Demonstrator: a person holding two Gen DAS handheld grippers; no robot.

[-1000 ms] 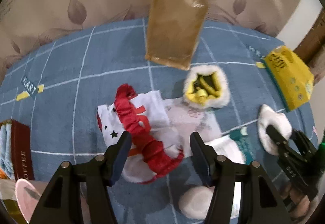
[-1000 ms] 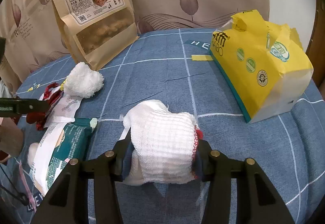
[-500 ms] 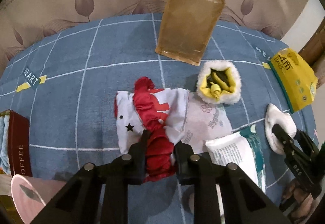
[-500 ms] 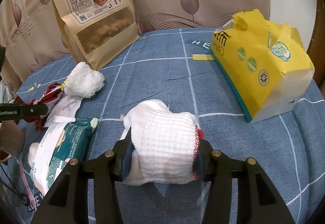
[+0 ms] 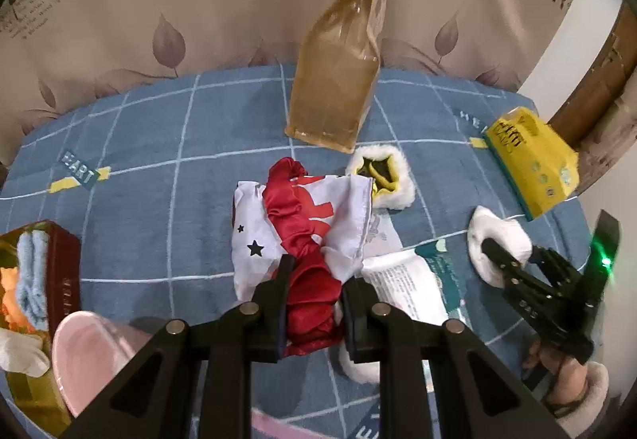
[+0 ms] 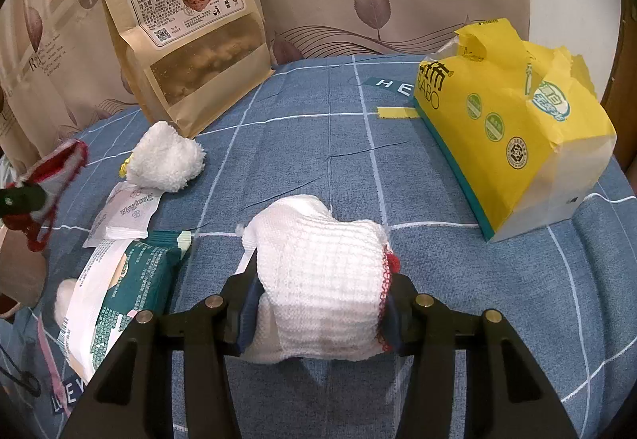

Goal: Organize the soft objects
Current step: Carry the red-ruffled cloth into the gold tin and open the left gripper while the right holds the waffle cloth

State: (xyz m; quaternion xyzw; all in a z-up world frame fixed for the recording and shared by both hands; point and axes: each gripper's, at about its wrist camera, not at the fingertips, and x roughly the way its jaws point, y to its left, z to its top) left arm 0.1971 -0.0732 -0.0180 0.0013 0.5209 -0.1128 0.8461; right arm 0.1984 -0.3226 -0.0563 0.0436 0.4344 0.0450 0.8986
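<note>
Left wrist view shows my left gripper (image 5: 312,301) clamped on the red scrunchie (image 5: 302,236), which lies across the white star-printed cloth (image 5: 254,236) just in front of the brown snack bag (image 5: 334,96); I should lift slowly and straight up so the cloth falls free. My right gripper (image 6: 318,303) is clamped on the white knitted cloth (image 6: 318,271), near the yellow tissue pack (image 6: 513,144), and I judge it best held steady until the scrunchie clears.

Your L gripper (image 5: 314,303) is clamped tight on the red ruffle (image 5: 306,251), angled steeply down. Your R gripper (image 6: 318,303) pinches the white waffle cloth (image 6: 318,271) w/ both pads, tilted down too.
</note>
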